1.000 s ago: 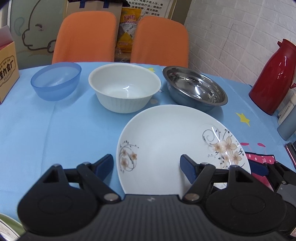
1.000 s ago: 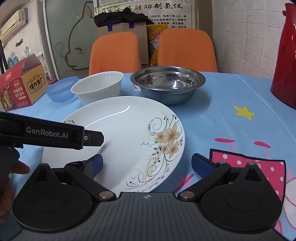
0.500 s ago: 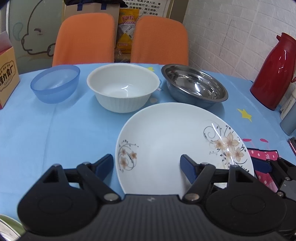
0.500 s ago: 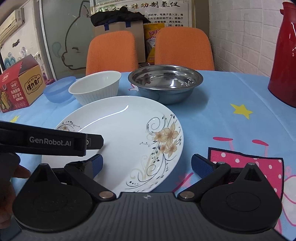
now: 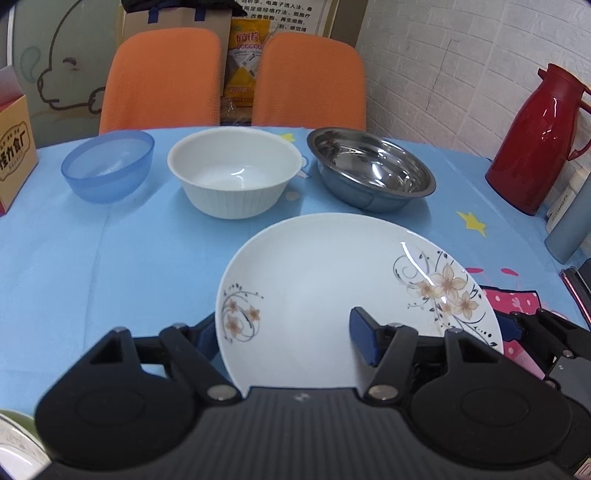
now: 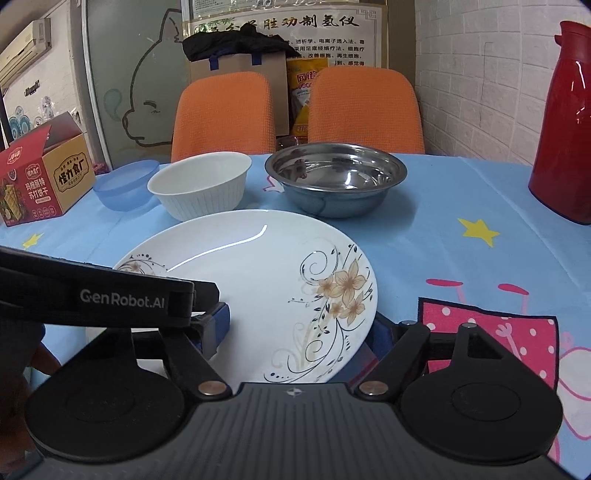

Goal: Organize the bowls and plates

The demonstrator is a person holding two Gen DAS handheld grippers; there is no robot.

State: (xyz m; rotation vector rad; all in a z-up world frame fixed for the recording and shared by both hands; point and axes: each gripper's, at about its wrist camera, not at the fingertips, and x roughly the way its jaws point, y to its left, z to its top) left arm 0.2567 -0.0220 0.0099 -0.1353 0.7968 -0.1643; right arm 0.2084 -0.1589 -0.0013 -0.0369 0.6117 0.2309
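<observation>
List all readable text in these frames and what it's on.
"GenRobot.AI": black left gripper body, seen from the right wrist.
"怪力食厂": red and tan cardboard box.
"胜功制氢仪": framed wall poster heading; its smaller lines are blurred.
Yellow bag print: unreadable.

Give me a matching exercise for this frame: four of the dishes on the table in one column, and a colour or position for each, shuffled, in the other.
Things:
1. plastic bowl
2. ribbed bowl
3. steel bowl
4. flowered plate

Descriptions:
A. shiny metal, at the thermos end of the bowl row
B. translucent blue, at the cardboard box end of the row
C. plain white, middle of the row
D. white with tan blossoms, nearest the cameras, in front of the bowls

Pairs: 1-B, 2-C, 3-A, 4-D
</observation>
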